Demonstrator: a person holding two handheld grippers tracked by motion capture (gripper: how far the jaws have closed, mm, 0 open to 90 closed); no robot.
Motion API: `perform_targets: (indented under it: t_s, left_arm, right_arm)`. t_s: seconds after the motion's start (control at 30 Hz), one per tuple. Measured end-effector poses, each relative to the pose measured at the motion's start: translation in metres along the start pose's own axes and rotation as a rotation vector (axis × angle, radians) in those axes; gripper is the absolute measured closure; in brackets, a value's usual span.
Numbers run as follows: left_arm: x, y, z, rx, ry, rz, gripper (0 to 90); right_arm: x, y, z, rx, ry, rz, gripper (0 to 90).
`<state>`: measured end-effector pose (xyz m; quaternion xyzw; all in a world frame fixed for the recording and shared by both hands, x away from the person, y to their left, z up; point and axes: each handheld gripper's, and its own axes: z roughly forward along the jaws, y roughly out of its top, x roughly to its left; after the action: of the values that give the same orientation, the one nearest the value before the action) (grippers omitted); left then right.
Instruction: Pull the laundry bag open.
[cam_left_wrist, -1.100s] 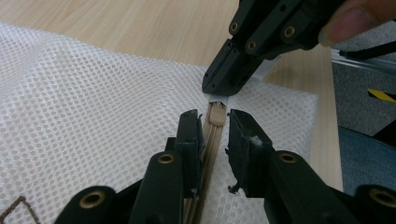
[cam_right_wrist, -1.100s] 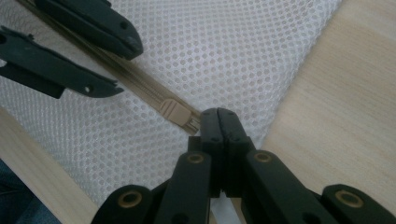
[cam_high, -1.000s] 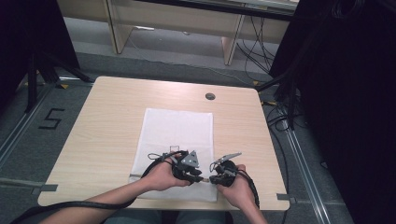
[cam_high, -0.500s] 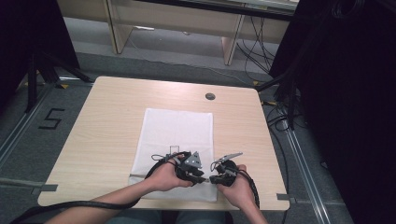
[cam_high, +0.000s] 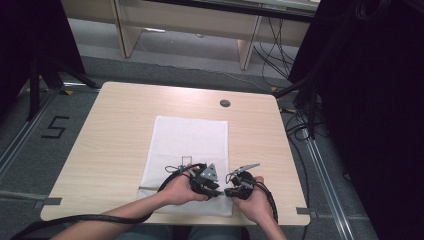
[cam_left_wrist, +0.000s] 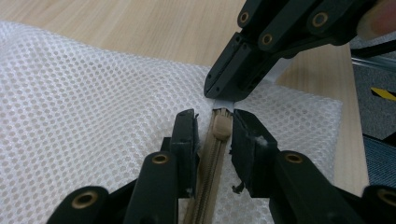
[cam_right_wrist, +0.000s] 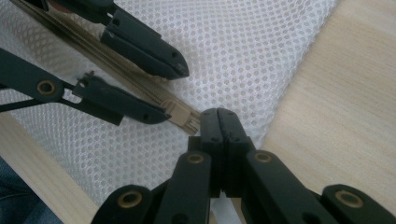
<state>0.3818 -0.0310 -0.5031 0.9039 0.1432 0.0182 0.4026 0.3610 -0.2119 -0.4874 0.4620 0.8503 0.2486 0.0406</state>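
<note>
A white mesh bag (cam_high: 187, 140) lies flat on the wooden table (cam_high: 125, 115); a beige zipper runs along its near edge. My left gripper (cam_left_wrist: 215, 120) straddles the beige zipper slider (cam_left_wrist: 221, 126). Its jaws have just been opening and stand slightly apart from the slider, not pressing on it. My right gripper (cam_right_wrist: 218, 116) is shut on the bag's white edge right at the zipper's end (cam_right_wrist: 183, 117). The two grippers meet tip to tip, the left gripper (cam_high: 216, 189) beside the right gripper (cam_high: 227, 191), at the bag's near right corner.
A round cable hole (cam_high: 225, 103) sits in the table behind the bag. Bare wood lies on both sides of the bag. The table's near edge is just under the hands, and cables trail from both grippers off that edge.
The left hand has edged slightly toward the right one. The right hand and the bag have stayed put.
</note>
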Motion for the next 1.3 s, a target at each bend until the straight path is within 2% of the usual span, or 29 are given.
perform_targets:
  t_s: [0.03,0.07,0.1,0.13,0.17,0.23,0.33,0.37,0.5,0.57,0.6,0.63,0.67,0.8,0.97,1.0,1.07,1.1,1.13,1.27,1.3]
  left_arm:
    - [-0.0010,0.0008,0.0001,0.005,0.006,0.028,69.7]
    - [-0.0027,0.0006,0.0009,0.001,0.001,0.011,69.7]
    - [-0.0027,0.0006,0.0009,0.001,0.001,0.011,69.7]
    - [-0.0022,0.0012,0.0014,0.006,0.003,0.036,69.7]
    - [-0.0036,0.0010,0.0022,0.003,0.000,0.017,69.7]
    - [-0.0035,0.0014,0.0026,0.001,0.002,0.030,69.9]
    - [-0.0033,0.0020,0.0025,-0.001,0.002,0.028,70.0]
    - [-0.0036,0.0020,0.0030,-0.001,0.000,0.013,70.0]
    - [-0.0031,0.0027,0.0046,0.004,-0.002,0.012,70.1]
    - [-0.0029,0.0034,0.0060,0.005,-0.004,0.031,70.5]
    - [-0.0040,0.0032,0.0074,0.003,-0.003,0.020,70.6]
    - [-0.0039,0.0036,0.0078,0.009,-0.001,0.040,70.8]
    - [-0.0052,0.0031,0.0088,0.012,0.003,0.030,71.5]
    - [-0.0063,0.0028,0.0093,0.012,0.007,0.035,75.8]
    - [-0.0076,0.0042,0.0084,0.032,0.023,0.069,79.9]
    - [-0.0072,0.0050,0.0081,0.033,0.025,0.087,80.1]
    - [-0.0084,0.0050,0.0076,0.038,0.026,0.080,80.5]
    - [-0.0084,0.0054,0.0073,0.036,0.026,0.090,80.7]
    - [-0.0084,0.0054,0.0073,0.036,0.026,0.090,80.9]
    - [-0.0094,0.0062,0.0057,0.038,0.022,0.094,81.1]
    - [-0.0087,0.0065,0.0050,0.041,0.022,0.114,81.1]
  right_arm:
    - [0.0000,0.0000,0.0000,0.000,0.000,0.001,90.0]
    - [0.0000,0.0000,0.0000,0.001,0.000,0.001,90.0]
    - [0.0000,0.0000,0.0000,0.001,0.000,0.001,90.0]
    - [0.0000,0.0001,0.0000,0.001,0.000,0.001,90.0]
    - [0.0000,0.0001,0.0000,0.001,0.000,0.001,90.0]
    - [0.0001,-0.0002,0.0002,-0.004,-0.001,0.003,90.0]
    - [0.0000,-0.0001,0.0000,-0.003,0.000,0.002,90.0]
    - [-0.0001,0.0000,0.0000,-0.002,0.000,0.002,90.0]
    - [0.0000,0.0001,-0.0001,0.003,0.000,0.004,90.0]
    - [0.0004,0.0001,-0.0001,0.003,-0.002,0.005,90.0]
    - [0.0003,0.0002,-0.0001,0.003,-0.002,0.004,90.0]
    - [0.0001,0.0001,-0.0001,0.003,-0.001,0.005,90.0]
    - [0.0000,0.0000,-0.0001,0.001,0.001,0.006,90.0]
    - [0.0000,-0.0001,0.0000,-0.001,0.002,0.008,90.0]
    - [-0.0001,-0.0001,0.0000,-0.001,0.002,0.008,90.0]
    - [-0.0001,0.0000,0.0000,0.000,0.002,0.008,90.0]
    - [0.0002,-0.0001,-0.0005,0.001,0.005,0.008,90.0]
    - [-0.0002,-0.0001,0.0000,-0.003,0.004,0.004,90.0]
    - [0.0005,-0.0002,-0.0005,0.006,0.002,0.017,90.0]
    - [0.0002,0.0004,-0.0002,0.002,-0.002,-0.001,90.0]
    - [0.0003,0.0004,-0.0002,0.003,-0.002,-0.002,90.0]
